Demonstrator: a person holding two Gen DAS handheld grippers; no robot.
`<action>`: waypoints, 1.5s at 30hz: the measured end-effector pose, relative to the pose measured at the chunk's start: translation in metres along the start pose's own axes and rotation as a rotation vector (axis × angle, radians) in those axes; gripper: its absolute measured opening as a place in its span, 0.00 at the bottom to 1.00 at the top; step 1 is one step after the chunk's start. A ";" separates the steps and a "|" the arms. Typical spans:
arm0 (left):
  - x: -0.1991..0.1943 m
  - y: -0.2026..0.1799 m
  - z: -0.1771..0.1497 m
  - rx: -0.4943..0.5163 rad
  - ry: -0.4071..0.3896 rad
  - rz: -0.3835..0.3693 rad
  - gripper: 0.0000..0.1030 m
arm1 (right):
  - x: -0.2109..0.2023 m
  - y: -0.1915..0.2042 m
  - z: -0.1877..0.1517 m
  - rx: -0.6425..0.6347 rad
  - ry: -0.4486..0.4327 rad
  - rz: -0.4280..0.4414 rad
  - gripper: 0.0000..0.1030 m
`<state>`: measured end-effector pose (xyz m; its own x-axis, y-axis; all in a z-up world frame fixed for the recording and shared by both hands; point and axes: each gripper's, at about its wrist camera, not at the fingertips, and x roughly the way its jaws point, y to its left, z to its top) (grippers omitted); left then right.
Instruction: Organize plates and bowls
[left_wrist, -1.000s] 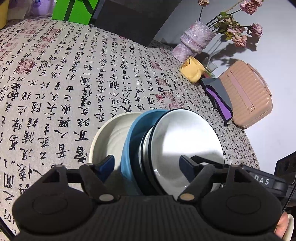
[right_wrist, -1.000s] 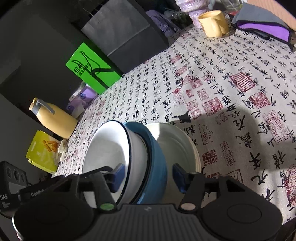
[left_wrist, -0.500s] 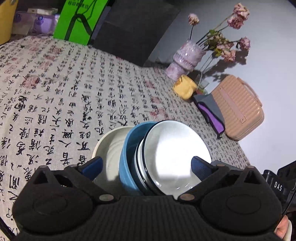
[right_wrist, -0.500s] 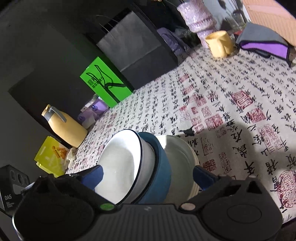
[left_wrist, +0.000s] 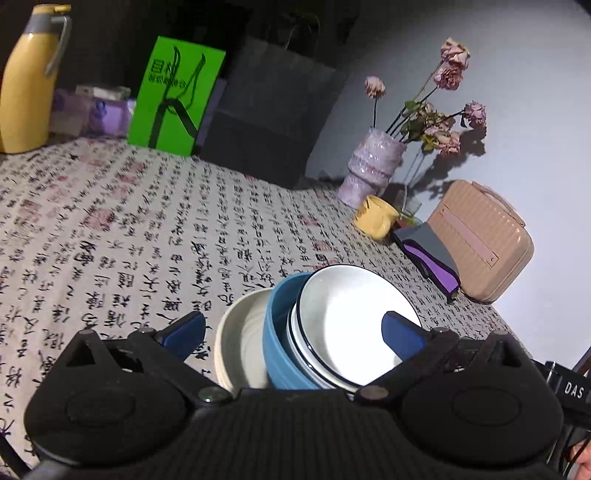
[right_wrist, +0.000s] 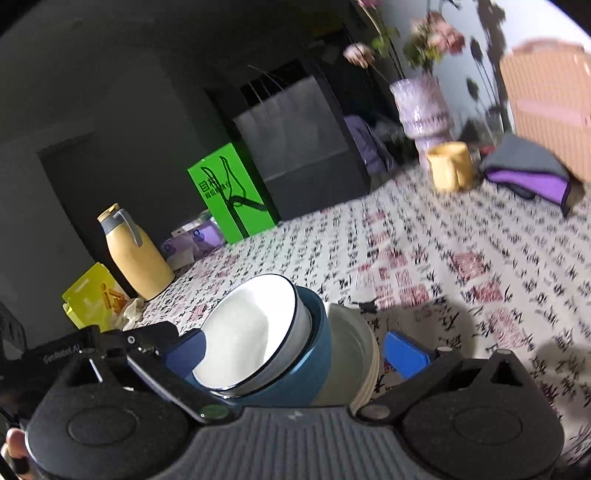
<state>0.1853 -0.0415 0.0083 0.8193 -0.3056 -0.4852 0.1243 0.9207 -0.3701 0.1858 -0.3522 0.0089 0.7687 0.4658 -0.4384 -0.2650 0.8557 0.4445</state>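
Observation:
A stack of dishes stands on the patterned tablecloth (left_wrist: 110, 229). A white bowl with a dark rim (left_wrist: 351, 321) is nested in a blue bowl (left_wrist: 280, 332), which sits on a cream plate (left_wrist: 240, 332). My left gripper (left_wrist: 291, 330) is open wide, its blue pads apart from the stack on both sides. From the opposite side, my right gripper (right_wrist: 295, 350) is also open wide around the white bowl (right_wrist: 243, 328), blue bowl (right_wrist: 310, 362) and cream plate (right_wrist: 351, 354), gripping nothing. The stack's near edge is hidden behind each gripper body.
At the table's far side stand a yellow thermos (left_wrist: 26, 81), green box (left_wrist: 173, 96), dark paper bag (left_wrist: 273, 110) and flower vase (left_wrist: 373, 166). A yellow mug (left_wrist: 376, 218), purple-grey cloth (left_wrist: 428, 254) and pink case (left_wrist: 480, 236) sit right. A yellow packet (right_wrist: 92, 299) lies by the thermos.
Both grippers have opened wider and drawn back and upward from the stack. Both views now tilt up, showing more of the room. The dishes have stayed in place.

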 end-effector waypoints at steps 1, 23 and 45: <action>-0.003 -0.001 -0.001 0.006 -0.011 0.004 1.00 | -0.004 0.003 -0.002 -0.018 -0.013 -0.004 1.00; -0.075 -0.016 -0.066 0.157 -0.175 0.088 1.00 | -0.061 0.035 -0.062 -0.202 -0.117 -0.068 1.00; -0.131 -0.015 -0.135 0.290 -0.314 0.172 1.00 | -0.099 0.053 -0.120 -0.290 -0.196 -0.133 1.00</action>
<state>0.0007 -0.0481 -0.0296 0.9661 -0.0949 -0.2402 0.0862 0.9952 -0.0466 0.0256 -0.3261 -0.0181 0.8969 0.3181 -0.3071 -0.2874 0.9473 0.1416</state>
